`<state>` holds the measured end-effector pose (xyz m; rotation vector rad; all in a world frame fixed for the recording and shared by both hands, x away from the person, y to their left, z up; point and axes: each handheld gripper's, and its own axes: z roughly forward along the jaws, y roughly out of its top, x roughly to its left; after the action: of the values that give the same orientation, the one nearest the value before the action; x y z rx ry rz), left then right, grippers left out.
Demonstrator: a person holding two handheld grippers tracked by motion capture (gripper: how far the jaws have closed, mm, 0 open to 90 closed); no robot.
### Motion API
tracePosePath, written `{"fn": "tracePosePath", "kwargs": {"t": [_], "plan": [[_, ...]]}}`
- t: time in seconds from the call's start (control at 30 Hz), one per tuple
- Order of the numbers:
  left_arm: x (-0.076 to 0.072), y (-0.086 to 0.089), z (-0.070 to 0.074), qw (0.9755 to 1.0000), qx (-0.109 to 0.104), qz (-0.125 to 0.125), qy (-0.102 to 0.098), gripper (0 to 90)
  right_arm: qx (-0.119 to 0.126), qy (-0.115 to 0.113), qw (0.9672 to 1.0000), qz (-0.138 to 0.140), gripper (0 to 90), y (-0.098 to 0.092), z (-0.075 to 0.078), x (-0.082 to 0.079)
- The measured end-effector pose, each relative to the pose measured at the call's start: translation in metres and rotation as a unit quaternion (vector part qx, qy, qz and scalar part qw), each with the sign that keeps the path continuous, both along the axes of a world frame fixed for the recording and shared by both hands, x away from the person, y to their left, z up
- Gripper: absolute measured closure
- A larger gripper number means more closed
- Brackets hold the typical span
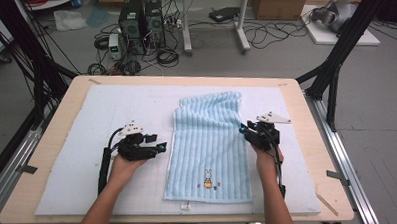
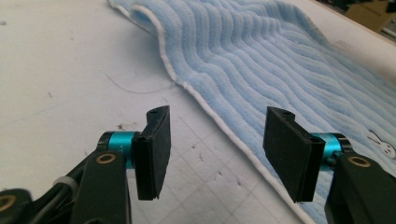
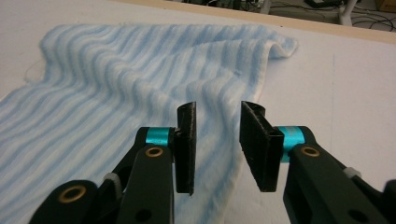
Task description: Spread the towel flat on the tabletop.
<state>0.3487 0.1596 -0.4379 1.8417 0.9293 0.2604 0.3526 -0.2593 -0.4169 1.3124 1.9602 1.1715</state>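
A light blue striped towel [image 1: 207, 146] with a small rabbit picture [image 1: 207, 179] lies lengthwise on the white mat [image 1: 82, 146]. Its far end is rumpled and folded over. My left gripper [image 1: 160, 145] sits just left of the towel's left hem, pointing at it. In the left gripper view the towel [image 2: 261, 60] runs beyond the left gripper [image 2: 215, 140], whose jaws stand open over bare mat and the white hem. My right gripper [image 1: 244, 129] is at the towel's right edge. In the right gripper view the right gripper [image 3: 217, 135] is open, with the towel [image 3: 116, 84] edge below the gap, not pinched.
The mat covers a wooden table [image 1: 312, 138]. Black frame posts [image 1: 335, 62] stand at both far corners. Computer towers [image 1: 141, 24], cables and a cardboard box [image 1: 277, 1] are on the floor beyond the table.
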Motion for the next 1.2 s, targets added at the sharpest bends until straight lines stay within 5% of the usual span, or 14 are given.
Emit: {"fn": "tracePosePath", "kwargs": {"t": [0.1,0.17,0.3,0.5,0.67,0.73,0.77,0.8,1.07,1.2], "plan": [[0.008,0.001,-0.004,0.9999,0.002,0.013,0.004,43.2,-0.004,0.003,0.9999,0.009,63.8,-0.005,-0.001,-0.011],[0.017,-0.002,-0.007,0.9996,0.007,0.016,0.023,43.4,-0.005,0.010,0.9999,0.011,62.8,-0.007,-0.003,-0.015],[0.030,-0.022,-0.003,0.9997,0.005,0.004,0.025,43.4,-0.001,0.018,0.9998,-0.005,61.0,-0.013,-0.008,-0.020],[0.049,-0.054,-0.009,0.9984,0.036,-0.004,0.044,42.5,-0.004,0.027,0.9996,-0.010,60.2,-0.014,-0.013,-0.026],[0.049,-0.072,-0.013,0.9944,0.106,-0.002,0.002,53.6,-0.004,0.026,0.9996,-0.006,58.3,-0.012,-0.013,-0.028],[0.049,-0.073,-0.013,0.9926,0.121,-0.001,-0.009,71.7,-0.001,0.027,0.9996,-0.006,57.8,-0.011,-0.013,-0.028],[0.050,-0.073,-0.013,0.9931,0.117,-0.002,-0.006,83.5,-0.002,0.027,0.9996,-0.006,57.6,-0.011,-0.013,-0.028],[0.051,-0.072,-0.013,0.9935,0.114,-0.002,-0.001,85.3,-0.003,0.027,0.9996,-0.006,57.2,-0.010,-0.014,-0.027],[0.057,-0.053,-0.012,0.9952,0.092,0.019,0.026,86.1,-0.012,0.068,0.9976,-0.008,47.3,0.014,-0.026,-0.002],[0.059,-0.044,-0.011,0.9949,0.093,0.023,0.032,86.2,-0.032,0.094,0.9949,-0.011,61.4,0.030,-0.031,0.014]]}}
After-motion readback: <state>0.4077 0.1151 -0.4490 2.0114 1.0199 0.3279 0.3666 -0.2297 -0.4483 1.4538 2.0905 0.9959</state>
